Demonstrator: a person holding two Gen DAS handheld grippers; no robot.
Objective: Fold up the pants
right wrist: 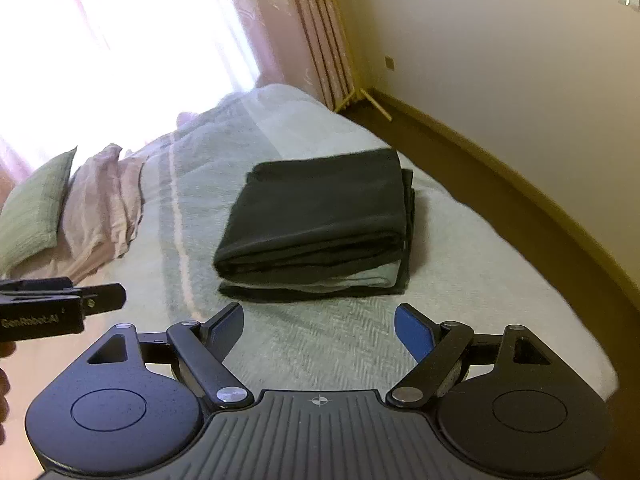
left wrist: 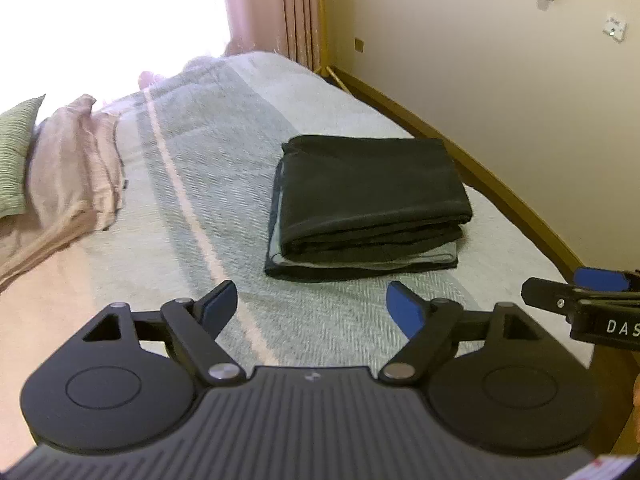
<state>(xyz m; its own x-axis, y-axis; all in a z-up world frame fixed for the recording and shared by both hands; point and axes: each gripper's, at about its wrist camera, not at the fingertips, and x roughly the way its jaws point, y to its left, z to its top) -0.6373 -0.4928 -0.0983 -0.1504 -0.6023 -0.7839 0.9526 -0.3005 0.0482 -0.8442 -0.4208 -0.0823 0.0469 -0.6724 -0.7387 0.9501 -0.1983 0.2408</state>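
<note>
Nearest in the left wrist view, the left tongs point(left wrist: 312, 304) stand spread wide over the bedspread with nothing between their blue pads point(left wrist: 404, 308), and the right tongs point(right wrist: 319, 328) stand just as wide and just as bare in the right wrist view; each pair is black, hard plastic with ribbed housing and flat rubbery-looking faces. Beyond them, clear of both, the pants point(left wrist: 368, 204) lie on the bed point(left wrist: 224, 208) as a squat dark rectangle of several layers, with a paler grey layer showing along the near edge. I judge the cloth soft, light and limp: it will sag from any single point of hold, and the smooth, faintly shiny top face may let layers slide on one another. If the bundle needs moving or squaring, the near stacked edge looks the best place to take it, one pair of tongs toward each near corner, biting through all layers at once. The bedspread under it is a coarse herringbone weave in pale green and grey bands with a thin pink stripe. Farther off lie a crumpled pink pillow point(left wrist: 76, 160) and a ribbed green cushion point(left wrist: 18, 160), then pleated pink curtains point(left wrist: 296, 8) and a smooth cream wall point(left wrist: 500, 80).
</note>
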